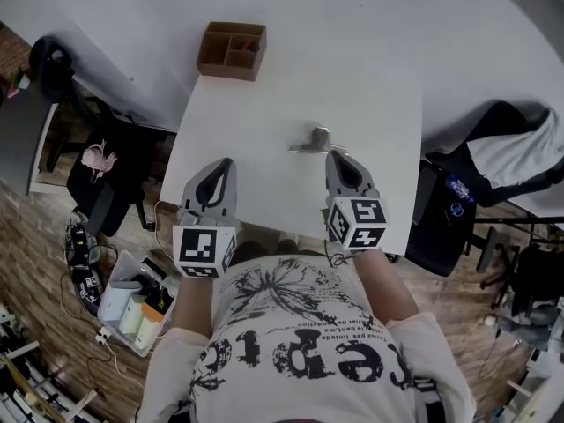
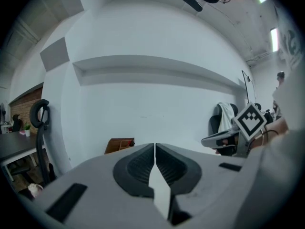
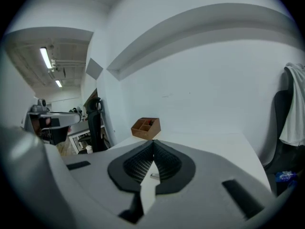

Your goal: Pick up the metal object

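The metal object, a small silvery piece, lies on the white table right of its middle. My right gripper hovers just on the near side of it, tips almost at it, jaws shut and empty. In the right gripper view the shut right gripper hides most of the metal object; only a sliver shows in the gap below the pads. My left gripper is over the table's near left part, shut with nothing in it. In the left gripper view the left gripper points across the table at the wall.
A brown wooden organiser box stands at the table's far left corner; the box shows in both gripper views. A black chair stands at the left, another chair with clothes at the right. A bin of bottles sits on the floor.
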{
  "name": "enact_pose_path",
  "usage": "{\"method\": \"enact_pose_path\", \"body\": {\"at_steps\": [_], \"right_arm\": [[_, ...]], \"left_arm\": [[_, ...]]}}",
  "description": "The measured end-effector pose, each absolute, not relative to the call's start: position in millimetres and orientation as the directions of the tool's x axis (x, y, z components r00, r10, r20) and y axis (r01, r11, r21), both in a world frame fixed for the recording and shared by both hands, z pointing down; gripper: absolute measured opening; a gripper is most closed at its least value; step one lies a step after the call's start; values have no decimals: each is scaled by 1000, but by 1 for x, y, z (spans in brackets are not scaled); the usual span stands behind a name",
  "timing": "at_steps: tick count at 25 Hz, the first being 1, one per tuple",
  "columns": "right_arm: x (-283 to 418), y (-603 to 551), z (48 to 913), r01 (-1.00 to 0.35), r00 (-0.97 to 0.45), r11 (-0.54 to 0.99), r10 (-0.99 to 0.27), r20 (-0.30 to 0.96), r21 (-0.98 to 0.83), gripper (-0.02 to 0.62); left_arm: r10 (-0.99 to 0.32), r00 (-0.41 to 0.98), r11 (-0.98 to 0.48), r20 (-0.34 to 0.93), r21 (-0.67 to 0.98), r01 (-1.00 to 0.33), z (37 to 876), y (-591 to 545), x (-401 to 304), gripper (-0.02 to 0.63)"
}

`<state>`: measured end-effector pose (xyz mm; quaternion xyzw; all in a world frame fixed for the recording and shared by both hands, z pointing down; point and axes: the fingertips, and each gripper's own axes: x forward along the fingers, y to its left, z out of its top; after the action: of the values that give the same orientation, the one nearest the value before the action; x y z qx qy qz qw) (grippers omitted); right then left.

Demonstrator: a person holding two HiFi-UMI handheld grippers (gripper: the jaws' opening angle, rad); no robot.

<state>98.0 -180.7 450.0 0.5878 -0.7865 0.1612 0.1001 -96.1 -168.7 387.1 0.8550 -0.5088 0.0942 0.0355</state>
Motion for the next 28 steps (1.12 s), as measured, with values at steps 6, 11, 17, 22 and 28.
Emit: {"method": "enact_pose_path", "body": {"at_steps": [6,11,17,22,28], "right_arm": [[109,-206,490,-976,-217,174,-845,489,-133,-8],[112,-230,509,-989,-146,104,-836,530,-107,-8],[102,-253,539,-994,-111,72,-795,597,-88,72],[104,-267,583,-996,-77,20,-723,687,-90,187],[119,-278,632,-990,-29,-91,-622,782,-109,276]], "left_arm": [[-818,528,-544,227,-10,-839,401,-217,-87,12],[-739,636,-654,223,-7,-757,407,-255,-68,12],[-651,725,-750,224,-40,-661,418,-296,-63,12],[-621,726,-755,296,24,-656,445,-319,-73,12],[-604,703,-745,375,49,-665,484,-339,-87,12]]}}
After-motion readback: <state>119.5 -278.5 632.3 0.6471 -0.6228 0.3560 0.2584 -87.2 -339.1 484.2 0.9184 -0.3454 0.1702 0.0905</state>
